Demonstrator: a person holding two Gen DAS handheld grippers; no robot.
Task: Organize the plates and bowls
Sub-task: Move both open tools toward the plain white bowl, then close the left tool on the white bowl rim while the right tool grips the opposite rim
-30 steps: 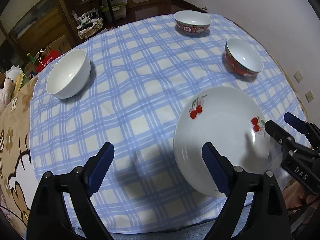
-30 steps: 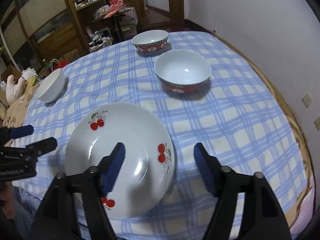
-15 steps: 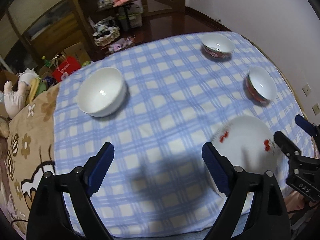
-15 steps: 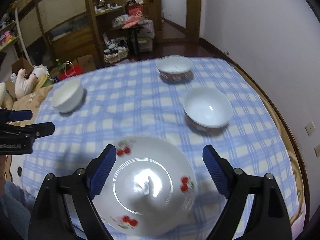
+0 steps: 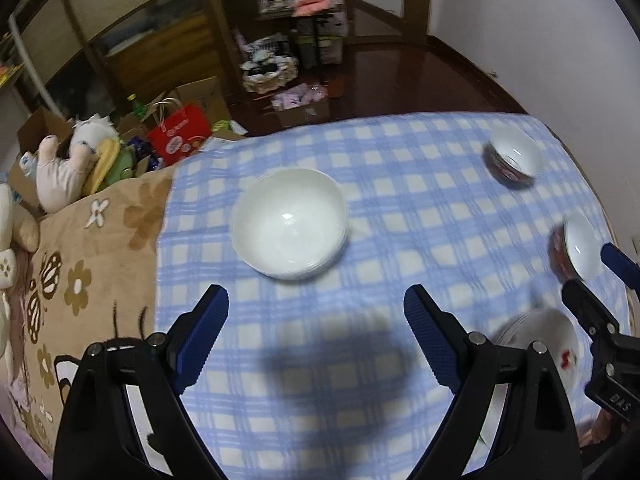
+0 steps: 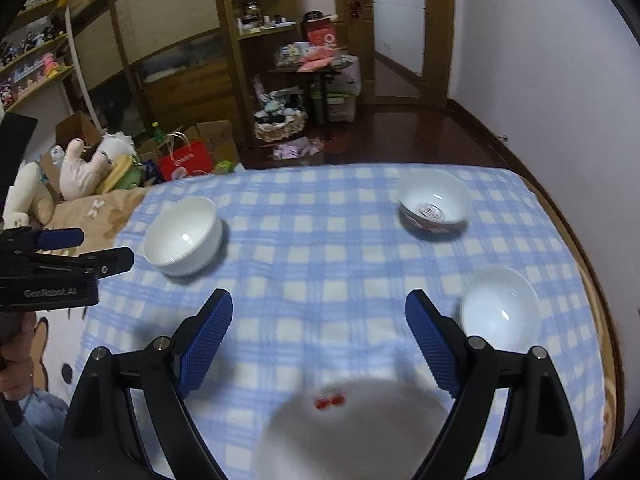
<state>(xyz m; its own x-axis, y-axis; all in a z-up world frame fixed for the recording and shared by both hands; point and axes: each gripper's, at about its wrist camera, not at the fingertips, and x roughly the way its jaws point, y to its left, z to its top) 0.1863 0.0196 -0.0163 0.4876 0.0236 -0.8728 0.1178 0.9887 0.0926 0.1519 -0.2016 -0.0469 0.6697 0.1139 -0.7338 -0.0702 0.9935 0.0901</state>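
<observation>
Both sets of jaws gape wide, nothing between the pads. Left gripper (image 5: 316,344) hangs over the near-left part of the table, now aimed at the plain white bowl (image 5: 289,223) just ahead of its tips. A second ago it framed the cherry plate (image 5: 548,344); that has slid to its right edge, so the view has swung left and pulled up.

Right gripper (image 6: 319,344) has also backed off and risen: the cherry plate, formerly between its fingers, now sits low at the table's near edge, blurred. Red-patterned bowl (image 6: 434,204) sits towards the far right edge, a second one (image 6: 500,312) at the right edge, nearer. All four pieces well apart on the checked cloth (image 6: 328,264), nothing stacked.

My read: nothing grabbed yet; the left is lining up on the white bowl as first pick.
</observation>
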